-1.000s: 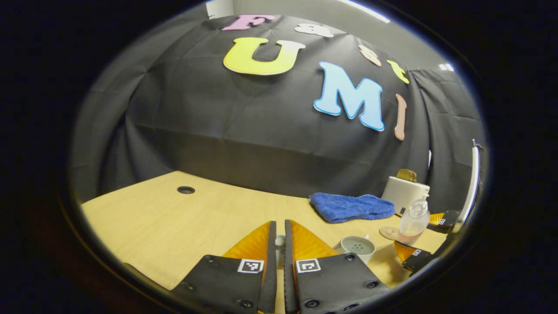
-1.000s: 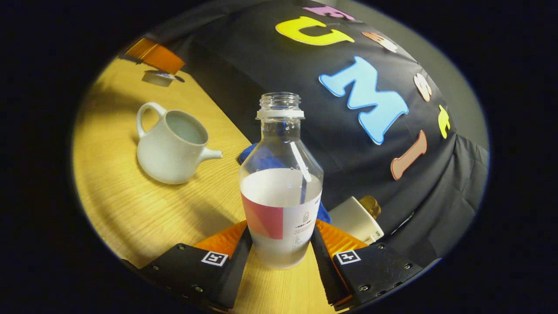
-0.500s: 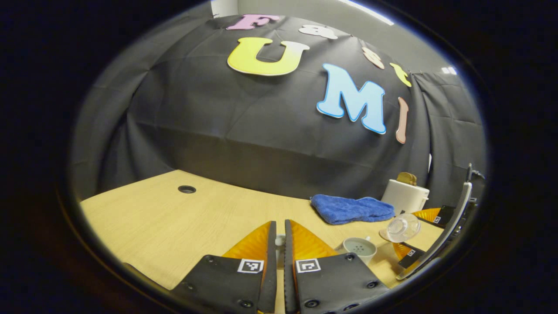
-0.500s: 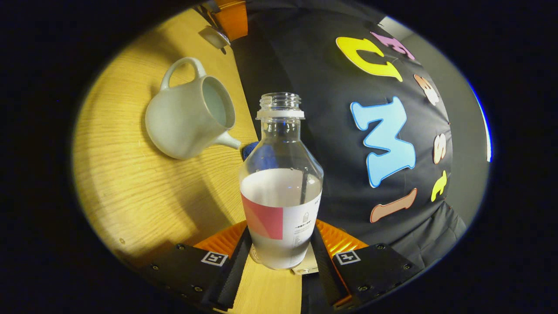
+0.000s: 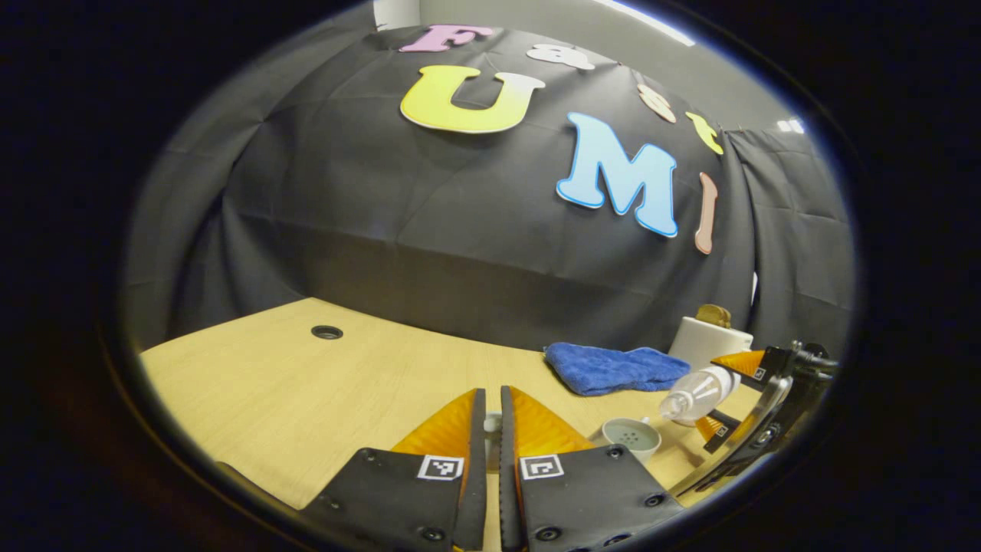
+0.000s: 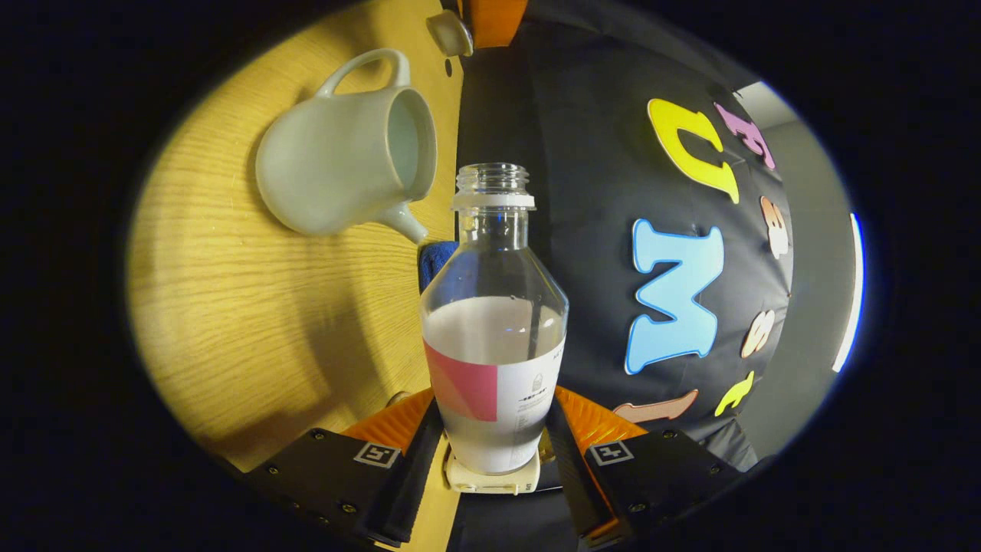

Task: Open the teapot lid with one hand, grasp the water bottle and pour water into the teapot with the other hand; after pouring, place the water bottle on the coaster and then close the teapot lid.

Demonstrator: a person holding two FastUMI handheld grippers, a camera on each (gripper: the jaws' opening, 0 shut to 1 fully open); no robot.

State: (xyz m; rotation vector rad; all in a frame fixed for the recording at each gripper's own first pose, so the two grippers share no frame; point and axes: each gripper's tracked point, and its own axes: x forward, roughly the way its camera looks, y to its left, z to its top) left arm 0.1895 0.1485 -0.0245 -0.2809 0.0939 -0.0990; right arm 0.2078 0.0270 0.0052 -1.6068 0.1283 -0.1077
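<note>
The white teapot stands on the wooden table with its lid off and its mouth uncovered; in the left gripper view the teapot sits low at the right. My right gripper is shut on the clear water bottle, which has no cap and is partly filled. The bottle is tipped nearly sideways, its neck pointing toward the teapot, just above and right of it. I see no stream of water. My left gripper is shut on the small white teapot lid, held left of the pot; the lid also shows in the right gripper view.
A folded blue towel lies behind the teapot. A white boxy appliance with a brown thing on top stands at the back right. A round cable hole is in the tabletop at far left. The black cloth wall closes the back.
The right gripper has tipped the bottle from upright to nearly sideways, neck toward the teapot. The left gripper with the lid has stayed in place.
</note>
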